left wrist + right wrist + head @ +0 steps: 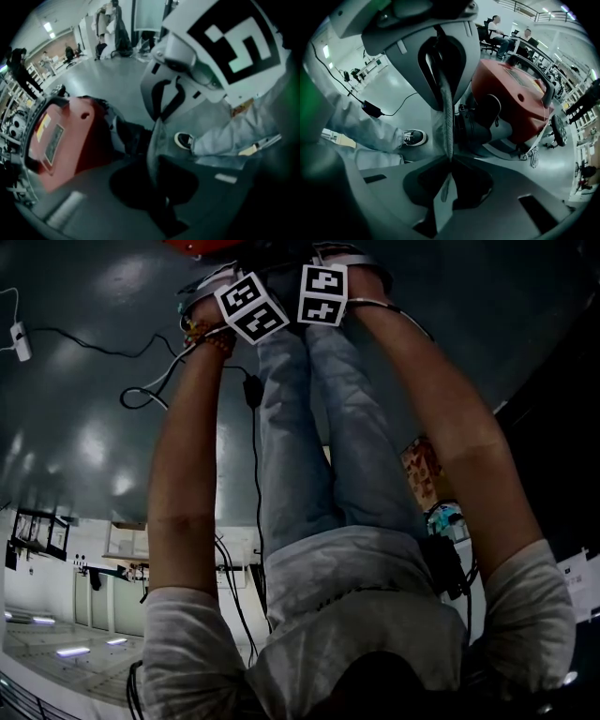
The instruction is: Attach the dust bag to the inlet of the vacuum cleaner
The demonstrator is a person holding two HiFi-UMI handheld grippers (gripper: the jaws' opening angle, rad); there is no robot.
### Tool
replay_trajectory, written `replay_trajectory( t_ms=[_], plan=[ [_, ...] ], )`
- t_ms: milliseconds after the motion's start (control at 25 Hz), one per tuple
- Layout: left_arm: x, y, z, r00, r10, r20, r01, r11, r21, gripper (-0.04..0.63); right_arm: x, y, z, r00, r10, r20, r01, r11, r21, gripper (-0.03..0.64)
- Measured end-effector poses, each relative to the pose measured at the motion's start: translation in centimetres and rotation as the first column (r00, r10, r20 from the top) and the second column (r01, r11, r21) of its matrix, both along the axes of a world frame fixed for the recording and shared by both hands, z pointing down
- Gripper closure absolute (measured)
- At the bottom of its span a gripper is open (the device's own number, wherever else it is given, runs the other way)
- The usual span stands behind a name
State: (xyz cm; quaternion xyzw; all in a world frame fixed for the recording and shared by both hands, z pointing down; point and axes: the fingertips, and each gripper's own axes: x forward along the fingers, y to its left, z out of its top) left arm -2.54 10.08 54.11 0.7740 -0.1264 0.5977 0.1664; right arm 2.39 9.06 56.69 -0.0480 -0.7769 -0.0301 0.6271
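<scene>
Both pairs of jaws are clamped on the same thing. The left gripper (154,161) and the right gripper (451,164) face each other closely, each pinching an edge of the thin grey fabric dust bag (444,101). The bag shows edge-on as a narrow strip running straight from one pair of jaws to the other.

Held in the air between the two, the bag is just in front of the red, boxy plastic vacuum cleaner (520,101), which stands on the glossy grey floor (393,86). A black round fitting (480,124) on the vacuum's near end lies right behind the strip (whether the bag touches it I cannot tell).

In the head view the person's bare forearms (187,474) reach side by side to the white marker cubes (251,307) at the top edge, with a sliver of the red body beyond them. Light blue jeans (351,122) and a black shoe with a white sole (412,137) are beside the bag. A black cable with a power brick (370,108) trails across the floor.
</scene>
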Motion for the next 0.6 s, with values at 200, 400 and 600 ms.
replay_trajectory(
  t_ms=[200,400,600],
  plan=[
    [-1.0,0.8,2.1,0.994,-0.109,-0.011,0.108,0.990,-0.087,0.565,-1.0,0.1,-1.8,0.997,-0.081,0.002,0.081,0.994,0.074,0.588],
    [-0.7,0.6,0.7,0.999,0.007,0.041,-0.005,0.999,-0.042,0.565,-0.6,0.1,-0.3,0.999,-0.050,0.006,0.049,0.997,0.056,0.587],
    [-0.6,0.6,1.2,0.999,-0.034,0.024,0.035,0.999,-0.032,0.568,-0.5,-0.1,-0.5,0.999,-0.043,-0.003,0.043,0.998,0.044,0.588]
  ],
)
